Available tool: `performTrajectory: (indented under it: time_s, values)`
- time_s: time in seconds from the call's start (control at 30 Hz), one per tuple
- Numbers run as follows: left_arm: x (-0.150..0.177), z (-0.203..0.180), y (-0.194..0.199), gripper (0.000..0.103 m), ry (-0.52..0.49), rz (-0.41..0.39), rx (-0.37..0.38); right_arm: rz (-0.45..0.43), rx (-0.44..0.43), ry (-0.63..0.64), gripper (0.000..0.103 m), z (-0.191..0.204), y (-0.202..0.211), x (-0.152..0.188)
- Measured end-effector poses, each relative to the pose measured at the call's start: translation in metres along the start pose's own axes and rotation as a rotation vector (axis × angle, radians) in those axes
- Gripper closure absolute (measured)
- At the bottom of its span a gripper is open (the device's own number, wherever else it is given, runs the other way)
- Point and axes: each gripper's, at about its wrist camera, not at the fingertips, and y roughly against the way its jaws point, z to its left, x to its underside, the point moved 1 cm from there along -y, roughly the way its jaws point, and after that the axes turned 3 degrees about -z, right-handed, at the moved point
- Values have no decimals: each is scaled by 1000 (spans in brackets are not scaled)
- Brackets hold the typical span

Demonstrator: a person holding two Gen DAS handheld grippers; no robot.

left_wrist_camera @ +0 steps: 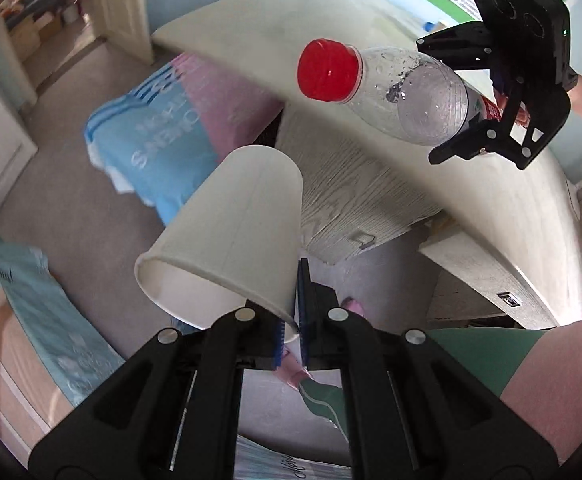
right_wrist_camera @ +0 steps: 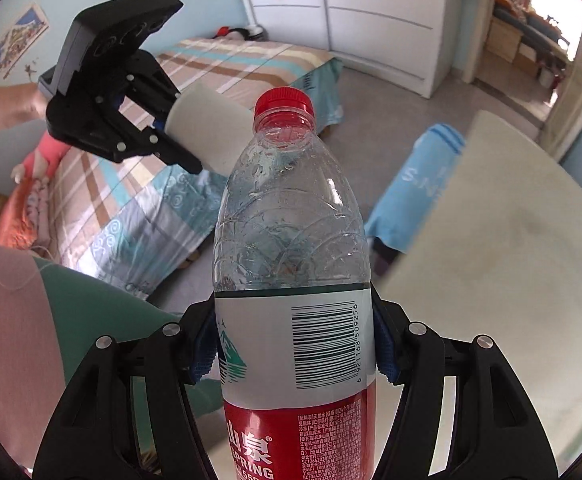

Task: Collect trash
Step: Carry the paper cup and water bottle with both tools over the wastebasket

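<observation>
The clear plastic bottle (right_wrist_camera: 291, 264) with its red cap (right_wrist_camera: 283, 101) sits lengthwise in the right claw (right_wrist_camera: 295, 350), whose blue pads (right_wrist_camera: 385, 350) press on the white and red label from both sides, so this claw holds the bottle at a middling width; droplets cling inside the empty upper part. The white paper cup (left_wrist_camera: 227, 236) hangs from the left claw (left_wrist_camera: 291, 328), which is pinched nearly flat on the cup's rim wall, one finger inside the mouth and one outside, with the cup's closed base pointing away from the claw. Both things are carried in the air, neither touching any surface. Seen from the left wrist, the bottle and right claw (left_wrist_camera: 487, 128) hover above the pale bench (left_wrist_camera: 371, 196), near its left edge, while the cup lies over the bench's edge and the grey floor (left_wrist_camera: 71, 216). A blue and pink cloth (left_wrist_camera: 179, 128) drapes something beside the bench. From the right wrist, a bed with a striped cover (right_wrist_camera: 139, 200) lies behind the left claw (right_wrist_camera: 171, 136), and white wardrobe doors (right_wrist_camera: 371, 8) stand farther back.
</observation>
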Motion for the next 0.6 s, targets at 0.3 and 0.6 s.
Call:
performTrajectory:
  time_s: [0.3,0.6]
  values:
    - [89,67,-49,99,100,93,-8,152,-82,-24,40,35,-142,-52]
    - [150,129,-139,99,227,199,32,389,-142,-211,40,37,-288,-32]
